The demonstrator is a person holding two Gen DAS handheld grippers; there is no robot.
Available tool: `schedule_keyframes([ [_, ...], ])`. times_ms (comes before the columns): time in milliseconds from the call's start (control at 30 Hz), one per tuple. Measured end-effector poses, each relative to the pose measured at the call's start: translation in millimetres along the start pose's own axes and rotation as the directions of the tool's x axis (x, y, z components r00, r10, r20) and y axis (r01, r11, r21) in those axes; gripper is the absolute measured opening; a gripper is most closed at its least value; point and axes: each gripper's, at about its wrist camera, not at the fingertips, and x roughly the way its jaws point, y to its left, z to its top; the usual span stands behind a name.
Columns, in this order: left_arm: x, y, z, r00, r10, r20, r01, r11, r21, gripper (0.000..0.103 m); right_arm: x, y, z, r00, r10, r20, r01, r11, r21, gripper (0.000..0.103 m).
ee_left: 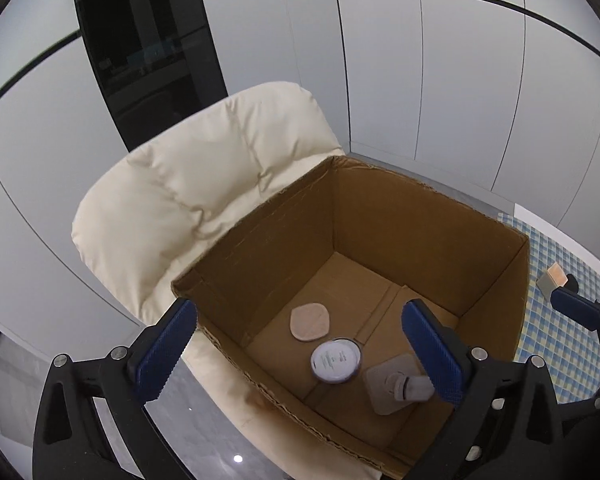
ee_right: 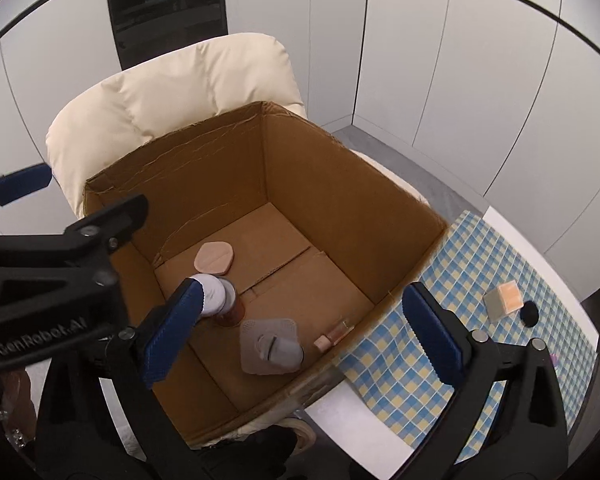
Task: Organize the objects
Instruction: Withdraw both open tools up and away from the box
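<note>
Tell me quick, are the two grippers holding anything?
Left gripper: open, holding nothing, above the cardboard box.
Right gripper: open, holding nothing.

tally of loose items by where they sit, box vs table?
In the cardboard box: 4 (peach pad, white-lidded jar, grey pad with plug, small capped bottle)
On the checked tablecloth: 2 (orange-topped block, black round piece)
Total: 6
</note>
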Motion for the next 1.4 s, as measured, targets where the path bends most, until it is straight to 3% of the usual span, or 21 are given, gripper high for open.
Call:
schedule_keyframes([
  [833,1.7,9.3,-5.1,0.998,-0.025,-0.058,0.023,0.998,-0.051,0.102,0.3,-23.2,-8.4,0.999,0.015,-0.035,-0.012,0.995,0.103,0.101],
  [1400,-60.5,17.6,-39.4,0.998,-0.035,-0.05,0.035,0.999,-0.009,0.102,-66.6,-13.6,-44.5,0.999,-0.032,-0.026,0.034,0.994,0.105,0.101],
])
